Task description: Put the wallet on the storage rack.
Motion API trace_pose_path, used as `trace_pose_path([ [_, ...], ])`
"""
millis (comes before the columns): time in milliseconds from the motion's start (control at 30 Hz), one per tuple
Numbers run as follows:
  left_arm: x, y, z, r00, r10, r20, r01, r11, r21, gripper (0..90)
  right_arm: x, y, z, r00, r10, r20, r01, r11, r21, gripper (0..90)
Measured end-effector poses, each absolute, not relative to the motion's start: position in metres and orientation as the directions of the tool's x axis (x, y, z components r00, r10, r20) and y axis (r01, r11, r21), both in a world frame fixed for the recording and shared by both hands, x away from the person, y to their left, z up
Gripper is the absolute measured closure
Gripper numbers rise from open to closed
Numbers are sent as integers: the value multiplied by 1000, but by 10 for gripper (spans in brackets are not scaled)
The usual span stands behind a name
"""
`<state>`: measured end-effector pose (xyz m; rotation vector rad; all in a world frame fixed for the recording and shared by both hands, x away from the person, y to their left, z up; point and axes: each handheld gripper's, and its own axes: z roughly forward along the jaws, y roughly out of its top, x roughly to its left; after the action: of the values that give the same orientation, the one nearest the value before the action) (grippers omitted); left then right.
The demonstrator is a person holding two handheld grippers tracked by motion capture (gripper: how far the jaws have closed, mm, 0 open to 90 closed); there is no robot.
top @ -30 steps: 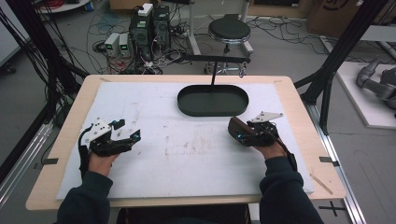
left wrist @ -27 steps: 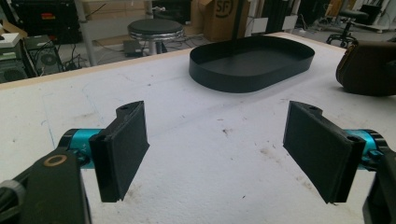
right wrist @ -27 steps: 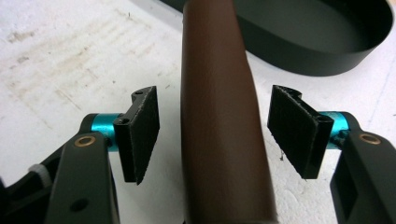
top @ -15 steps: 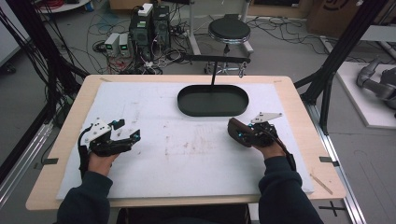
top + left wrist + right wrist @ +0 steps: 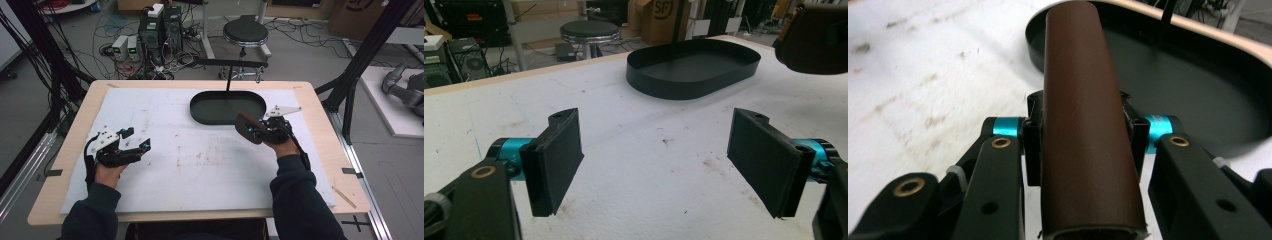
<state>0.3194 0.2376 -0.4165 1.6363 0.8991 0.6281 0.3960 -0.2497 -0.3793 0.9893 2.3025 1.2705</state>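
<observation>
On the left side of the high view, the left tool (image 5: 132,147) rests low over the white surface (image 5: 200,160). In its own view its jaws are spread wide apart, with nothing between them. It is well away from everything else, so it is not likely to bump anything where it is.

In the middle, toward the far edge, sits the black oval tray (image 5: 227,107). It has a low wall all around, and no item can be seen inside it. A thin black pole on a stand (image 5: 229,75) rises just behind it.

On the right, the right tool (image 5: 260,131) is pinching a brown tube (image 5: 1085,120). Its jaws have just been closing, and now the pads press on both sides of the tube's middle. The tube looks smooth and round. In the high view it is held off the surface, just beside the near right edge of the tray.

Here is what could go wrong, I think. The tube is smooth, so it could slip through the pads if the squeeze is weak. It sticks out far past the jaws, so a quick swing could make it tip or twist. If the hand goes too low, the end of the tube could hit the tray wall and push the tray away. If it goes too far, it could knock the pole.
</observation>
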Motion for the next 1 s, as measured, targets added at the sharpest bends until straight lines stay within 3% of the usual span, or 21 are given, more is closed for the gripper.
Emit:
trace_pose_path([
  [600, 320, 239, -417, 573, 818, -52, 232, -101, 967, 217, 480, -190, -376, -678, 732, 66, 440, 333, 834, 644],
  [1000, 320, 240, -418, 568, 821, -55, 235, -97, 967, 217, 518, -167, -410, -601, 777, 186, 554, 237, 798, 637],
])
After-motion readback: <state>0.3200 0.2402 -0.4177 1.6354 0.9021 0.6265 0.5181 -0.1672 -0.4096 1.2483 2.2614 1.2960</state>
